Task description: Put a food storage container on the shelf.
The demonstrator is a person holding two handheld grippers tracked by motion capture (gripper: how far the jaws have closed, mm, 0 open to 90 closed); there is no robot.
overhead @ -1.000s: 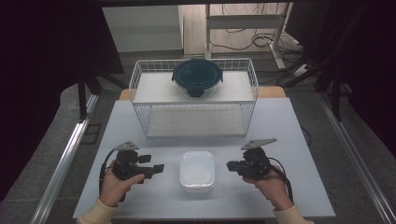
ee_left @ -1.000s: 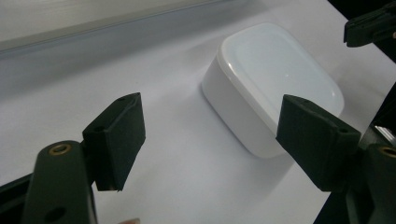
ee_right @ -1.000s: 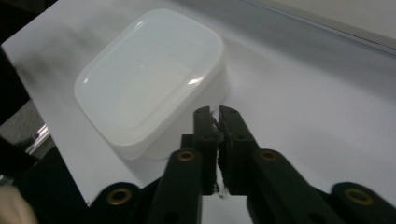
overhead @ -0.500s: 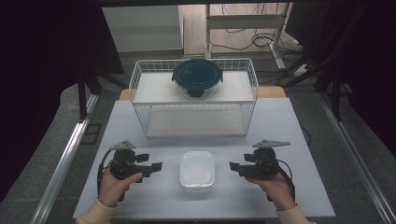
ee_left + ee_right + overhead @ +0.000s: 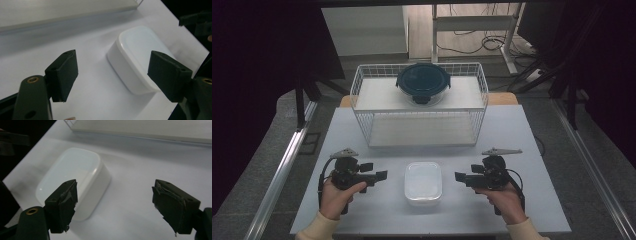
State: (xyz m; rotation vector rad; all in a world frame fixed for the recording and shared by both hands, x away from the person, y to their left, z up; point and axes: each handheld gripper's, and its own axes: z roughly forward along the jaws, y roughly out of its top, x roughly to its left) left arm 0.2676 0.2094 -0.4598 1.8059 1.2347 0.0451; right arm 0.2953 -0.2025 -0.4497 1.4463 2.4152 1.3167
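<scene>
A white rectangular lidded box (image 5: pixel 423 182) lies at the front middle of the white table (image 5: pixel 532 135). My left gripper (image 5: pixel 381 175) is level to the left of it, open, pointing at its side. In the left gripper view its jaws stand wide around nothing (image 5: pixel 116 72), with the box (image 5: pixel 136 53) beyond them. My right gripper (image 5: pixel 459 177) faces the box from the right. Its jaws have just been opening and are wide apart (image 5: pixel 117 205), with nothing between them and the box (image 5: pixel 75 175) ahead to the left.
A white wire basket (image 5: pixel 367 120) with a shelf stands at the back of the table. A round container with a dark lid (image 5: pixel 423 82) sits on top of it. Bare table lies between basket and box. Dark floor and metal rails flank the table.
The right gripper's jaws stand wider than a second ago and its grey plate has shifted slightly to the right. The left hand and the white box have stayed put.
</scene>
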